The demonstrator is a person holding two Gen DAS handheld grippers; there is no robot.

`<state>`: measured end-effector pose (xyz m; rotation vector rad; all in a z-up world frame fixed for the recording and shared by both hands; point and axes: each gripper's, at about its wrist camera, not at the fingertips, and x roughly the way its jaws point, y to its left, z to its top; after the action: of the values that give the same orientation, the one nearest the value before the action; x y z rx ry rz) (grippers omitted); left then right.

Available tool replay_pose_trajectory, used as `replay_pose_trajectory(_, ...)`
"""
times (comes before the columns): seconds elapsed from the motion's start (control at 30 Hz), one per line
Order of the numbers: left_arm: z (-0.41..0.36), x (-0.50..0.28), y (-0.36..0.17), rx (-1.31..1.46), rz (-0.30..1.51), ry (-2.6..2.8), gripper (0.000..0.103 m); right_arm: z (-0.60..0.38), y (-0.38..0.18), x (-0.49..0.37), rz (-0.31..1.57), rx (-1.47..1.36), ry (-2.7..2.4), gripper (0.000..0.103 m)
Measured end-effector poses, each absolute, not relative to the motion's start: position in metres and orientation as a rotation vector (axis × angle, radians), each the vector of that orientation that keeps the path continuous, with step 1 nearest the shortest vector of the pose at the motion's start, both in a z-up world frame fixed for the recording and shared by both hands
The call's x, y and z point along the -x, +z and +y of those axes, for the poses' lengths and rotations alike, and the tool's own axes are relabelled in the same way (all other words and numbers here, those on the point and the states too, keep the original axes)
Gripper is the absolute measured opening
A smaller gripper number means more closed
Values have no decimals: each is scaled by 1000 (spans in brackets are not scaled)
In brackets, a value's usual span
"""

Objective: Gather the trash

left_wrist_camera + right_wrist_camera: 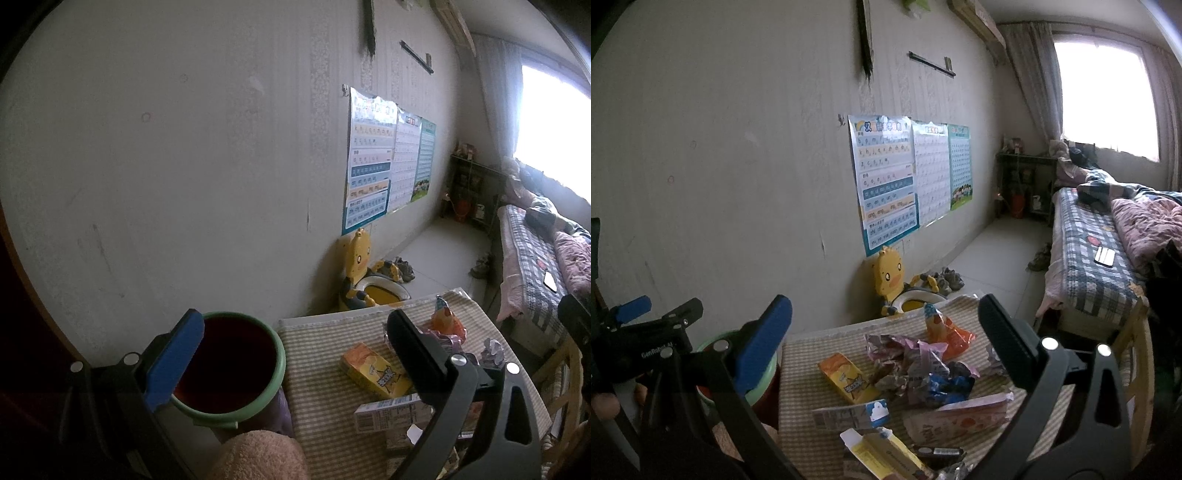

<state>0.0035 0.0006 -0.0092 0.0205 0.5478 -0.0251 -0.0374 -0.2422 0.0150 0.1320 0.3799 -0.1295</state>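
Both grippers are hanging wide open and holding nothing: the left gripper (295, 332) is straddling the green-rimmed bin (236, 369) and the checked table (321, 354), while the right gripper (886, 317) is hovering over the trash. Only the right view is showing the wrapper pile (916, 362) fully; the left is catching the yellow box (373, 369). Inside, the bin is looking dark, contents unclear.
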Motion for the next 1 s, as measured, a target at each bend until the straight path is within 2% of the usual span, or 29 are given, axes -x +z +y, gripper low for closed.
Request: replay_pose_trajectory(1.0,-2,-5,-14,-23,557,-24,95,-245,5,35,398,-142,-130,100)
